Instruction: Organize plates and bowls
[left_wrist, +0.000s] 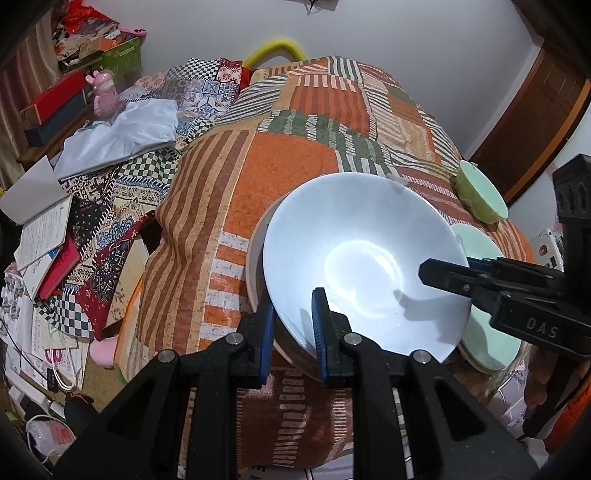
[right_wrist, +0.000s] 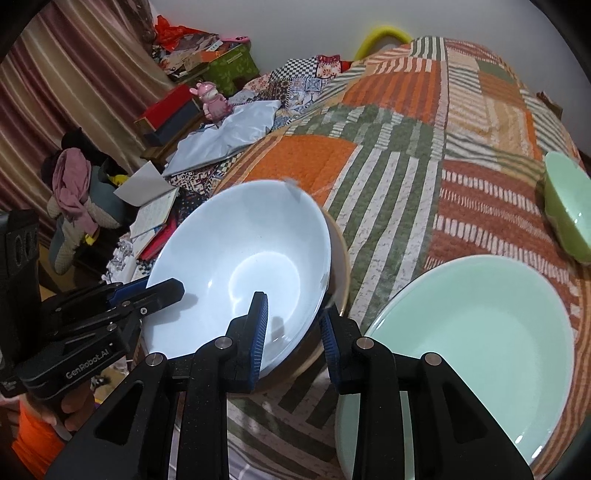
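Both grippers are seen at the rim of one white bowl (left_wrist: 364, 266), which fills the lower centre of the left wrist view. Its near rim is clamped by the left gripper (left_wrist: 293, 325) — one blue pad inside the bowl, the other outside against the wall. From the right edge of that view the right gripper (left_wrist: 443, 273) reaches over the opposite rim, one black finger lying above the inside of the bowl.

In the right wrist view the right gripper (right_wrist: 293, 325) is seen straddling the bowl's rim, with its left pad inside the bowl and its right pad outside; a narrow gap shows, and whether the pads press on the rim cannot be told. The white bowl is nested, tilted, inside a tan bowl (right_wrist: 341, 266), of which only the rim and outer wall are visible.

Just to the right of the stacked bowls, a pale green plate (right_wrist: 480, 332) is seen lying flat on the patchwork quilt (right_wrist: 406, 166). A small green bowl (right_wrist: 567, 206) is tipped on its side at the right edge, well apart from the white bowl.

At the upper left a pink figurine (right_wrist: 212, 99) stands among books and boxes.
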